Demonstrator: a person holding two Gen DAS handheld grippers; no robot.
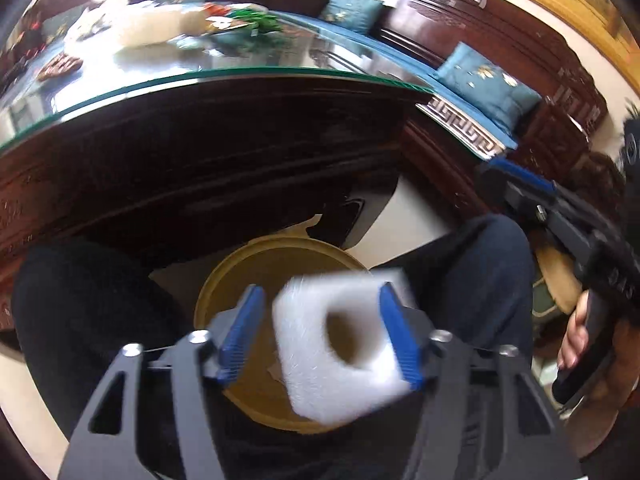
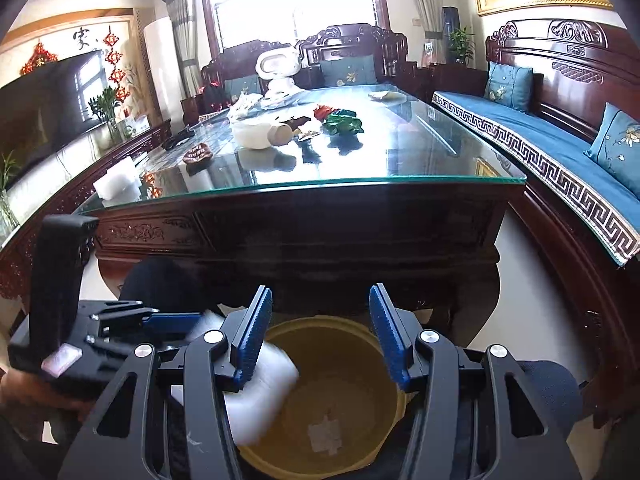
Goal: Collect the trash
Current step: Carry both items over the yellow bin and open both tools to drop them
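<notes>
Nearest the left wrist camera, the left hand-held gripper (image 1: 320, 332) stood with its blue pads spread; a white foam block (image 1: 340, 344) with a hole through it lay between them, blurred, close against the right pad and apart from the left one. No earlier view was available, so whether it was already falling free could not be confirmed, but the pads did not appear to press it from both sides. Directly below sat a yellow trash bin (image 1: 224, 280), between the person's knees, with a small scrap of paper (image 2: 324, 434) on its bottom. Judged from this, one piece of foam was at the point of disposal.

The right hand-held gripper (image 2: 318, 334) was likewise spread above the bin, with nothing between its pads.

Work remained. On the glass-topped desk (image 2: 400, 168) were a second white foam piece (image 2: 118, 182) near the front left corner, a green crumpled wrapper (image 2: 344, 122), a red wrapper (image 2: 324, 112) and a white bottle (image 2: 260, 136) lying on its side. The task was judged well short of complete.
</notes>
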